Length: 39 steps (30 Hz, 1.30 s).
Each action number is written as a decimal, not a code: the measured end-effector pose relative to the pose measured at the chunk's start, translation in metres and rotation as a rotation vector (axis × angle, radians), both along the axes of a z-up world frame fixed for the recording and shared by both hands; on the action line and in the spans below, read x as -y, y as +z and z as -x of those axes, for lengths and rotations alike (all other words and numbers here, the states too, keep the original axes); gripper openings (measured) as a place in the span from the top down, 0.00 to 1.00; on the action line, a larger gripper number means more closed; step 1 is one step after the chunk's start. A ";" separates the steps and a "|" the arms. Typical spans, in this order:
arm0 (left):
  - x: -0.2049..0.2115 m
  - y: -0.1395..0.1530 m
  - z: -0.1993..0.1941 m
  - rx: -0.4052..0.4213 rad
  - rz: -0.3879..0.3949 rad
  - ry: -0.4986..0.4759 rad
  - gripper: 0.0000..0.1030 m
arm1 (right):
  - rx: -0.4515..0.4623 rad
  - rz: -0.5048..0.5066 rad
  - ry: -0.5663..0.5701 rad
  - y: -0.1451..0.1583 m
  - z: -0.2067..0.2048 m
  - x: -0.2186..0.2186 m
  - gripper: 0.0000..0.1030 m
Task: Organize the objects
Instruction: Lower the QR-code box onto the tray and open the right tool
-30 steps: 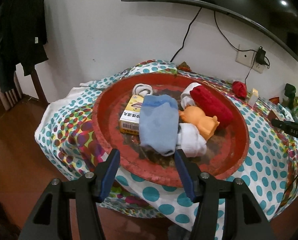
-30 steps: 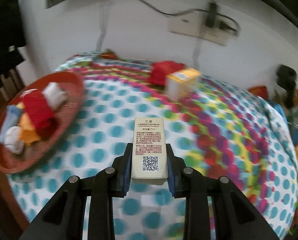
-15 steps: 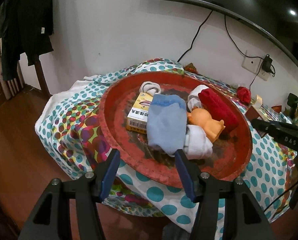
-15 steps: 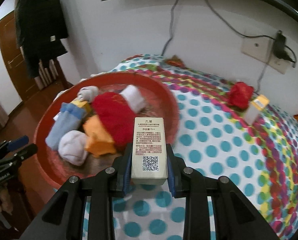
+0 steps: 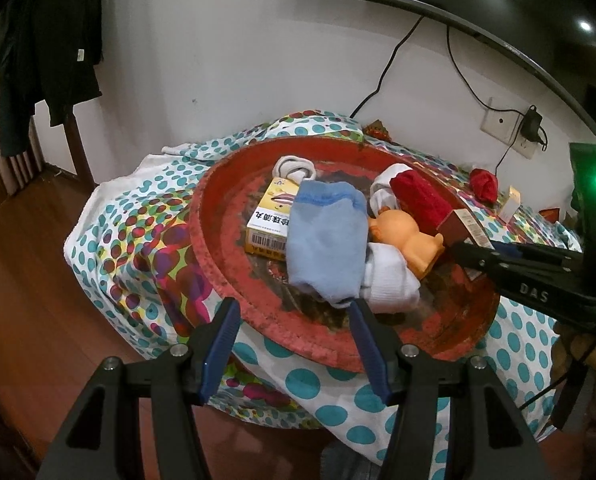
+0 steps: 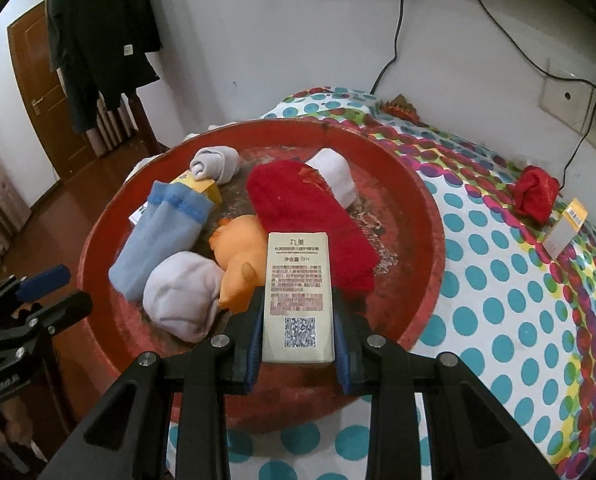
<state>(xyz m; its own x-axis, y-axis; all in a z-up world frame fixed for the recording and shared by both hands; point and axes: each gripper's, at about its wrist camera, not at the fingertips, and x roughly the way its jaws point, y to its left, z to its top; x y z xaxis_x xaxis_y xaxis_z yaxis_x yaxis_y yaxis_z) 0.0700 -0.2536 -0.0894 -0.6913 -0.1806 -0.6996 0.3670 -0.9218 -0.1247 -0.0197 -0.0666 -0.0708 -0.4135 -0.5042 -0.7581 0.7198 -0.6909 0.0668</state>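
Cardboard like this crushes easily: your right gripper [image 6: 298, 340] clamps the small cream box [image 6: 298, 300] by its long sides above the red tray [image 6: 426, 216], so squeeze lightly. It looks light and stiff. Your left gripper [image 5: 294, 344] hangs wide and empty.

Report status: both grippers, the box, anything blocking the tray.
Right gripper shut on cream box, over red tray. Left gripper open, empty. Socks and orange toy crowd the tray.

"DAS" is showing in pale letters on the black gripper arm [image 5: 534, 292]; the cream box [image 6: 298, 300] is showing "5ml" and a QR code.
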 end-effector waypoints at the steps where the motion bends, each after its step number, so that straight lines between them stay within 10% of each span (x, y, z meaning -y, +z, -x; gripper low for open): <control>1: 0.000 0.000 0.000 0.002 0.002 -0.002 0.44 | -0.004 -0.005 -0.003 -0.001 0.001 0.002 0.73; 32: -0.012 -0.003 0.003 0.020 0.051 -0.030 0.44 | -0.047 -0.072 -0.066 -0.013 0.013 0.003 0.72; 39: -0.015 -0.004 0.003 0.025 0.061 -0.041 0.44 | -0.049 -0.043 -0.073 -0.007 0.010 -0.001 0.50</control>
<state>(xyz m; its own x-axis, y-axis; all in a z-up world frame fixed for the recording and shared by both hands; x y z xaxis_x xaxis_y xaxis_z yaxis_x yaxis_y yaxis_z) 0.0668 -0.2385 -0.0929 -0.6812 -0.1953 -0.7056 0.3311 -0.9417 -0.0590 -0.0295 -0.0653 -0.0783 -0.4846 -0.4392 -0.7565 0.6694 -0.7429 0.0025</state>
